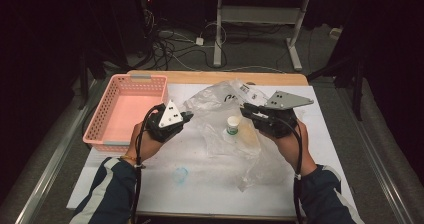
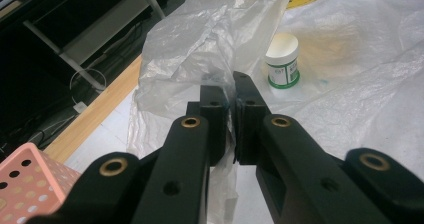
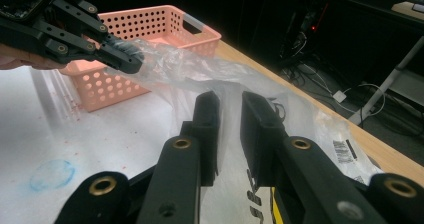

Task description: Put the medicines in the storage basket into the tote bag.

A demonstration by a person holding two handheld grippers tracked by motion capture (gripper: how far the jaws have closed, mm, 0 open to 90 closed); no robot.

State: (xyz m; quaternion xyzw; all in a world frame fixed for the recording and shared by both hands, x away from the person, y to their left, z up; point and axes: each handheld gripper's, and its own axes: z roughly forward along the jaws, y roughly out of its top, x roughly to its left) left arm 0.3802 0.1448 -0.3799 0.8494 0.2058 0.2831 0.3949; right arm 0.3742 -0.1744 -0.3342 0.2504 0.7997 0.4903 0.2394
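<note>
bag: clear plastic bag [image 1: 225,119] lies crumpled on the white sheet in the middle of the counter [image 1: 210,184], its left edge lifted off the surface and stretched toward my left hand
jar: small white jar with a green band [image 1: 233,125] stands upright under the film, seemingly inside the bag, just beside my right gripper
left gripper: left gripper [image 1: 186,117] has its fingers [image 2: 214,116] pinched tight on a bunched fold of the film, so that side I've got
right gripper: right gripper [image 1: 246,109] sits over the far part of the bag; its fingers [image 3: 207,129] stand a narrow way apart with film showing through the gap, and I can't see the pads pressing on it
done so far: one edge gripped and raised, jar in place
left to do: I judge the right side still needs a firm hold before the mouth can be worked open or the jar handled
basket: pink basket [image 1: 127,109] waits at the left edge of the counter, nothing in it that I can see
blue smudge: blue smudge [image 1: 180,174] on the sheet, near my side, well apart from the bag
</note>
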